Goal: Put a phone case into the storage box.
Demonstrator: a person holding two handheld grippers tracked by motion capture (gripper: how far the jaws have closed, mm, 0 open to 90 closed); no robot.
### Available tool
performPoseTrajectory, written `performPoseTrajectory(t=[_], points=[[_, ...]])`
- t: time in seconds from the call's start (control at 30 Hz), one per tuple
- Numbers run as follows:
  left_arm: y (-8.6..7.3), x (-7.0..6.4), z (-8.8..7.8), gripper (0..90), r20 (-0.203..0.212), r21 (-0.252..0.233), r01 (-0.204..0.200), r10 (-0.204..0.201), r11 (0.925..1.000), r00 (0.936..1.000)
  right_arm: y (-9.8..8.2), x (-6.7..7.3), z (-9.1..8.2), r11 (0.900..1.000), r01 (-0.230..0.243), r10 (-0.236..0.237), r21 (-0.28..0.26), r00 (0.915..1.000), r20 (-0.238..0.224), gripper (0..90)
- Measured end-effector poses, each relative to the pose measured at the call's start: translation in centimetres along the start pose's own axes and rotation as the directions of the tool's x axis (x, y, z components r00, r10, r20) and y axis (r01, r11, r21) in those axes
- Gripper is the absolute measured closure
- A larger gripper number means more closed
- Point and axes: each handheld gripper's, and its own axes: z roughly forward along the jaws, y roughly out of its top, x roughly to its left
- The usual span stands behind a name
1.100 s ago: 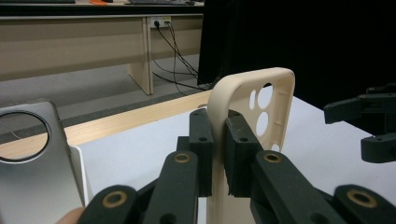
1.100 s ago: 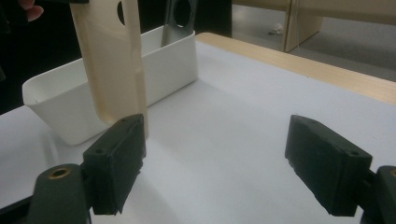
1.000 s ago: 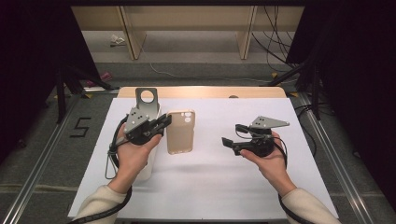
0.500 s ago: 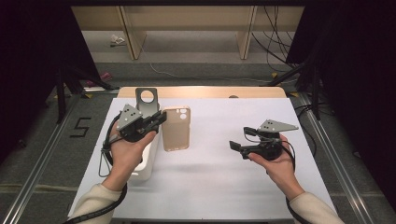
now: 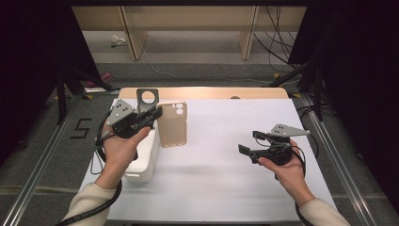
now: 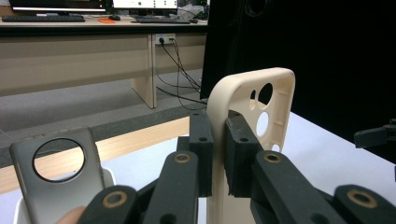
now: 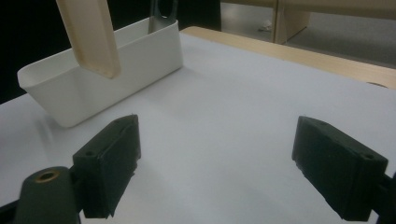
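The beige phone case is a thin, rounded-corner shell with 3 round camera holes near 1 top corner. It hangs upright above the table, clear of the white surface, pinched along 1 long edge, just beside the white bin.

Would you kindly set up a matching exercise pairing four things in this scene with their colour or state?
Things:
1. phone case
2. bin
3. left tongs
4. right tongs

States:
A. white, standing on the table
B. jaws wide apart, nothing between them
C. beige, held off the table
D. jaws clamped on a thin edge

Pairs: 1-C, 2-A, 3-D, 4-B
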Motion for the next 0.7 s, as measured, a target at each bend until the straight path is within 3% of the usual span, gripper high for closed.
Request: performPoseTrajectory(t=[0.7], points=[[1.8, 2.5, -1.0, 82.8, -0.023, -0.015, -0.003, 0.002, 0.9999, 0.9997, -0.6, -0.1, -0.9, 1.0, -0.008, 0.008, 0.004, 0.9999, 0.011, 16.3]])
